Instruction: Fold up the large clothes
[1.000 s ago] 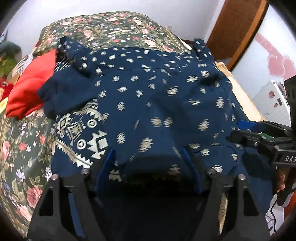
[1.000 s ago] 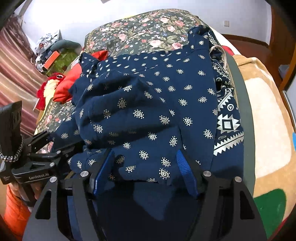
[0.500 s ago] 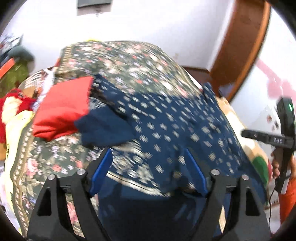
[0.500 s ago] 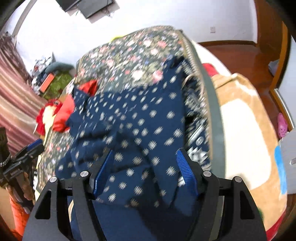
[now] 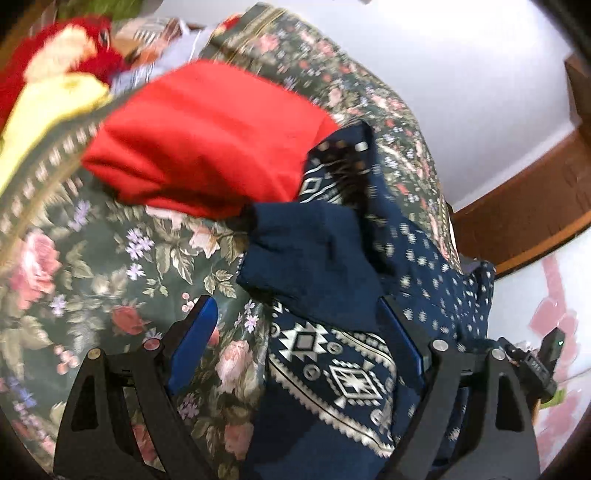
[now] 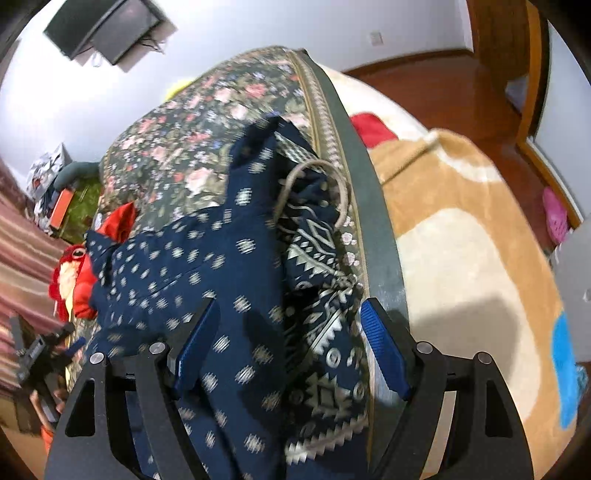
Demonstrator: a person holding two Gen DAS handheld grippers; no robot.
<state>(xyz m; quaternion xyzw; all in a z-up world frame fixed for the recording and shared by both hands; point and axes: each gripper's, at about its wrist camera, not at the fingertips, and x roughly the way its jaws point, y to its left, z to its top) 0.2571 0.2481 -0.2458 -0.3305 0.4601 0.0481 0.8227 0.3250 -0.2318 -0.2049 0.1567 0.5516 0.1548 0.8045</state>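
A large navy garment [image 5: 369, 266] with small white motifs and a white geometric border lies bunched on the floral bedspread [image 5: 92, 258]. It also shows in the right wrist view [image 6: 229, 266], with a cord loop near its far end. My left gripper [image 5: 295, 347] is open above the garment's left edge, nothing between its blue pads [image 5: 192, 343]. My right gripper [image 6: 288, 347] is open over the garment's right side, by the bedspread's border.
A folded red cloth [image 5: 207, 136] lies against the garment's far left corner. Red and yellow plush items [image 5: 55, 74] sit beyond it. A tan and cream blanket [image 6: 461, 240] covers the bed to the right. A wall-mounted TV [image 6: 103, 29] and wooden floor are behind.
Both grippers have let go of the garment and pulled back from it. The left one has swung left toward the red cloth, the right one toward the bedspread's right border.
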